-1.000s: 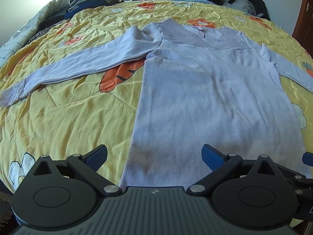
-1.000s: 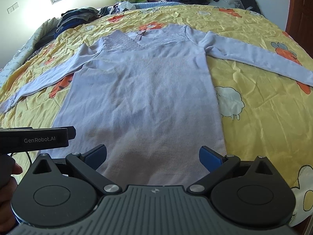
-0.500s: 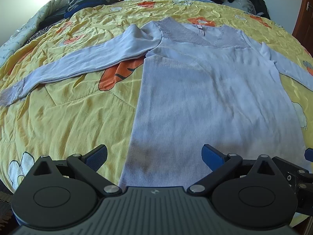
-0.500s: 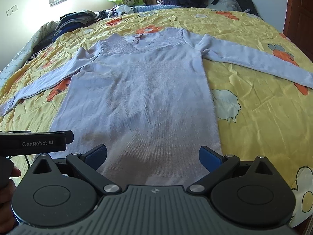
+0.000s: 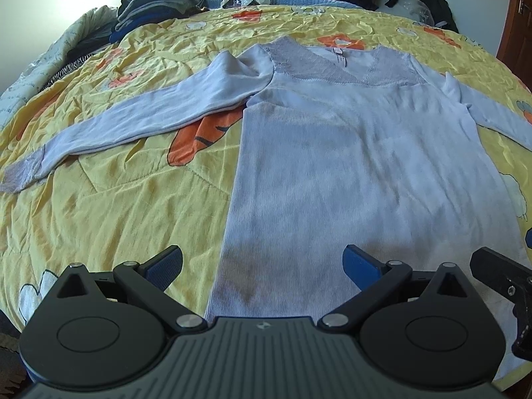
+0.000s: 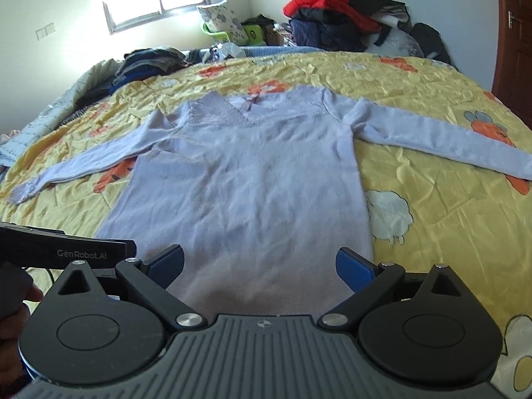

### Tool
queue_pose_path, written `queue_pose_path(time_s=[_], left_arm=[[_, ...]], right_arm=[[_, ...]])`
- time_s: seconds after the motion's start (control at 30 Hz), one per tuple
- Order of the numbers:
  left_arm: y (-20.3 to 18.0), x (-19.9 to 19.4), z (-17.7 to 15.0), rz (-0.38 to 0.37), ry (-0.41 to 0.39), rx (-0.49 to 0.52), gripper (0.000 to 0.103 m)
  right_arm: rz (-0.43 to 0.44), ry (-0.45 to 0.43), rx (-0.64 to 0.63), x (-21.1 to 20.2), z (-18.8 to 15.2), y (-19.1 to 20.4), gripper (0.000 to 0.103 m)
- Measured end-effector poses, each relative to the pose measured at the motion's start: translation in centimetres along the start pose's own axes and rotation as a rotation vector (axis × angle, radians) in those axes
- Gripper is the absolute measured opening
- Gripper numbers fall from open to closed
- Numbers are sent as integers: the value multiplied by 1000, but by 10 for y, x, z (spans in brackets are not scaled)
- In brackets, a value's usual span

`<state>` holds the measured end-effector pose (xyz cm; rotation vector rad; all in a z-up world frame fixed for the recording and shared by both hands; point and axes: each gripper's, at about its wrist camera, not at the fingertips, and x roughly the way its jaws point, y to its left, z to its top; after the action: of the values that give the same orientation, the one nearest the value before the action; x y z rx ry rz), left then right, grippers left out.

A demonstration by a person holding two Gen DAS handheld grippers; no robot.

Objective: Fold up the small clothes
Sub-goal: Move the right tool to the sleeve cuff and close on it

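Observation:
A pale lilac long-sleeved top (image 5: pixel 359 166) lies flat, front up, on a yellow cartoon-print bedspread (image 5: pixel 99 206), both sleeves spread out sideways. It also shows in the right wrist view (image 6: pixel 252 186). My left gripper (image 5: pixel 262 266) is open and empty, above the hem's left corner. My right gripper (image 6: pixel 259 264) is open and empty, above the hem's right part. Each gripper's body shows at the edge of the other's view.
Piles of clothes (image 6: pixel 335 23) sit beyond the bed's far edge, and dark folded clothes (image 5: pixel 149 6) at its far left. A wooden door (image 6: pixel 515 33) stands at the right. A window (image 6: pixel 156 0) is on the far wall.
The right gripper has lifted and tilted up, so more of the room shows. The left gripper has shifted slightly. Both stay open. The top has not moved.

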<state>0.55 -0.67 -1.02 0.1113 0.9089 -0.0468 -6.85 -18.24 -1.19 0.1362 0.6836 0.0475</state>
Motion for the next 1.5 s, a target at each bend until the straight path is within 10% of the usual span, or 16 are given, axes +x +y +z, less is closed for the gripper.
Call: queue_pose_path(time_s=[0.4, 1.17, 1.5], left_arm=[[-19, -4, 26, -37, -69, 35, 103], [-29, -7, 21, -27, -103, 73, 103], [-22, -1, 20, -19, -82, 60, 103]], right_arm=[[19, -11, 150, 13, 10, -47, 99], [-251, -450, 756, 30, 4, -317, 81], [-394, -538, 954, 53, 21, -387, 49]])
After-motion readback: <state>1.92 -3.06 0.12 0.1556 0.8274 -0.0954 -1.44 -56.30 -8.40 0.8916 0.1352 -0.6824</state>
